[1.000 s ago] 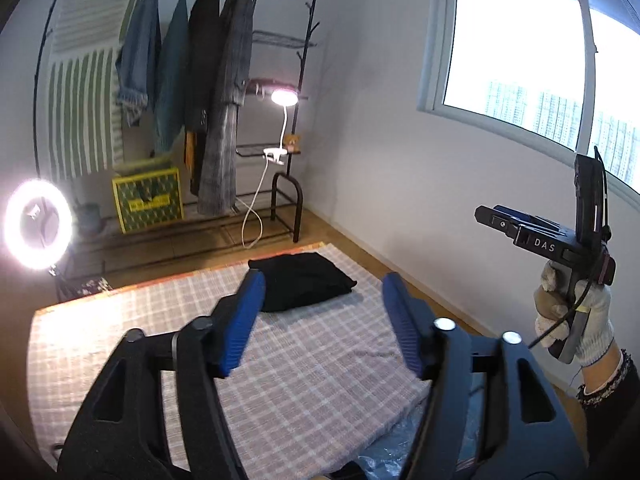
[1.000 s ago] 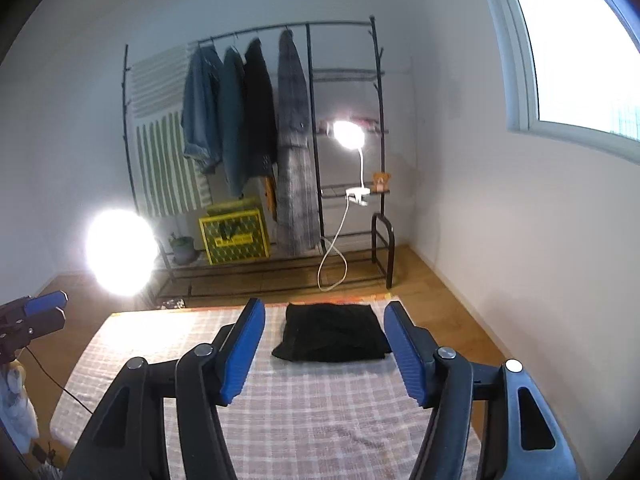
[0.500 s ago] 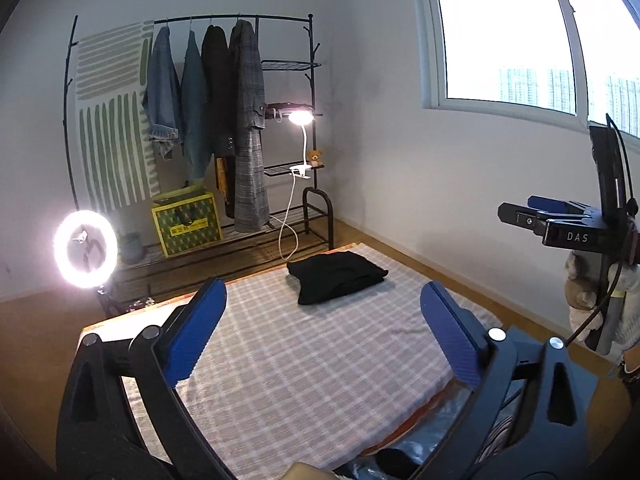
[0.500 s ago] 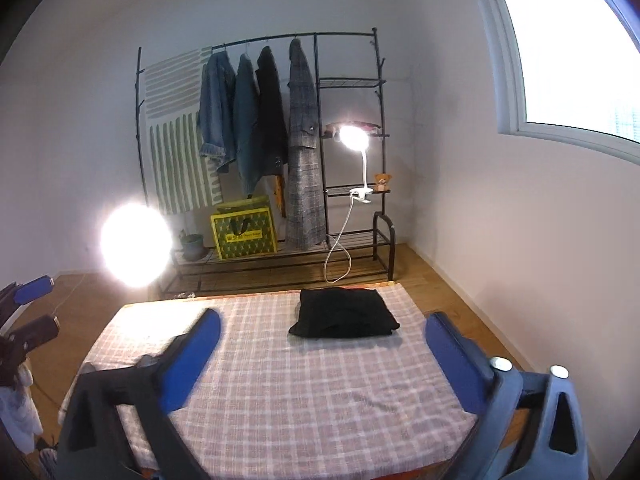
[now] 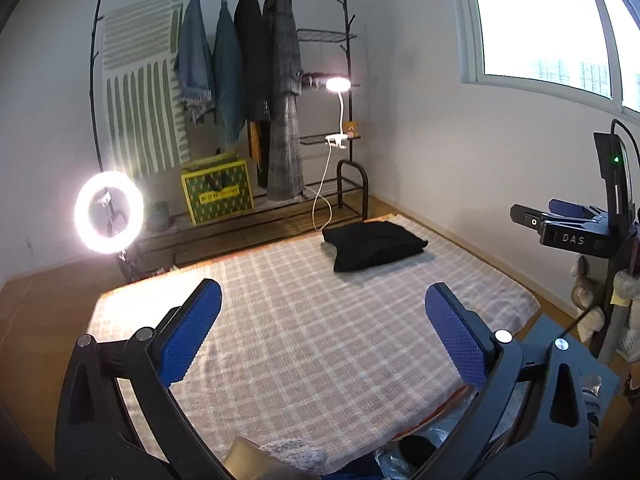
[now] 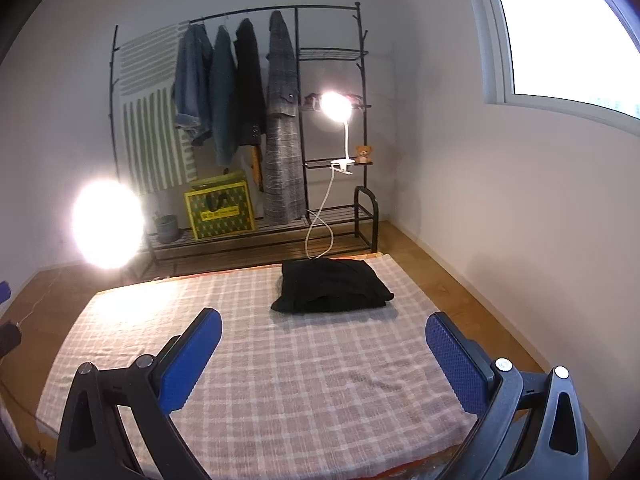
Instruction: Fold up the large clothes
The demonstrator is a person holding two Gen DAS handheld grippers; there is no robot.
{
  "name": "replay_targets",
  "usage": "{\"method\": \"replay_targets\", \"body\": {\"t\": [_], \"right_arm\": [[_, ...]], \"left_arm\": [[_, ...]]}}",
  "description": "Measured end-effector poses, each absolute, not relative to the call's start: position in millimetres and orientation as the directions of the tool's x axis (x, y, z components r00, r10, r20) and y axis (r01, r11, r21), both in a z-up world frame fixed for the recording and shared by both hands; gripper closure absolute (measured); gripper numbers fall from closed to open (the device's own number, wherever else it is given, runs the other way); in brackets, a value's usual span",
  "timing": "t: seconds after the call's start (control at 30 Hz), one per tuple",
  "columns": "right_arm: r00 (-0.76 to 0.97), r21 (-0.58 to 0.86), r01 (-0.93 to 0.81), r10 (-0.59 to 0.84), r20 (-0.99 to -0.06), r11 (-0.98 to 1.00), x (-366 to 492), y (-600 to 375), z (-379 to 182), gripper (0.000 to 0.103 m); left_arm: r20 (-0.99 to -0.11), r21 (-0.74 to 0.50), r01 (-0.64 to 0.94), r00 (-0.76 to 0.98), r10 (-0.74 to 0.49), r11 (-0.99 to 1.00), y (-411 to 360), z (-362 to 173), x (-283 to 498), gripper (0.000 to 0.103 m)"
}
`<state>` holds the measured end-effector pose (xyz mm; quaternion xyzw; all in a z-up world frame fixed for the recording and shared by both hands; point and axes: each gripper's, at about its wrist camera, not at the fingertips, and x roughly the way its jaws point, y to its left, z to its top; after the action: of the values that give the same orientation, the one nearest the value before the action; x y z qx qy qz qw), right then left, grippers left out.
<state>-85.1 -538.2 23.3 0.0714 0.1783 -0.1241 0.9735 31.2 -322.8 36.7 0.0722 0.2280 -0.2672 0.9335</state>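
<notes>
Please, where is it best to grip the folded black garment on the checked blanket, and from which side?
Probably the folded black garment at its near edge, where the layers show stacked, coming low from the front. The open right gripper already faces that edge.

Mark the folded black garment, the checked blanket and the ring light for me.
folded black garment (image 6: 334,286), right wrist view, top centre.
checked blanket (image 6: 304,384), right wrist view, bare middle.
ring light (image 5: 109,213), left wrist view, glowing rim.
</notes>
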Motion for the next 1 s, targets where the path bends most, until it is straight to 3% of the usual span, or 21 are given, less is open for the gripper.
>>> {"method": "replay_targets", "body": {"t": [0.37, 1.0], "right_arm": [[0.898, 0.095, 0.335, -0.287, -0.332, 0.937, -39.5, -528.6, -18.8, 0.0], [0.893, 0.056, 0.322, -0.283, -0.351, 0.945, -6.2, -528.5, -56.7, 0.0]], "left_arm": [[-0.51, -0.107, 0.48, 0.725, -0.463, 0.87, -320.8, -17.2, 76.1, 0.0], [-0.558, -0.078, 0.49, 0.7, -0.445, 0.868, -332.0, -47.9, 92.9, 0.0]]}}
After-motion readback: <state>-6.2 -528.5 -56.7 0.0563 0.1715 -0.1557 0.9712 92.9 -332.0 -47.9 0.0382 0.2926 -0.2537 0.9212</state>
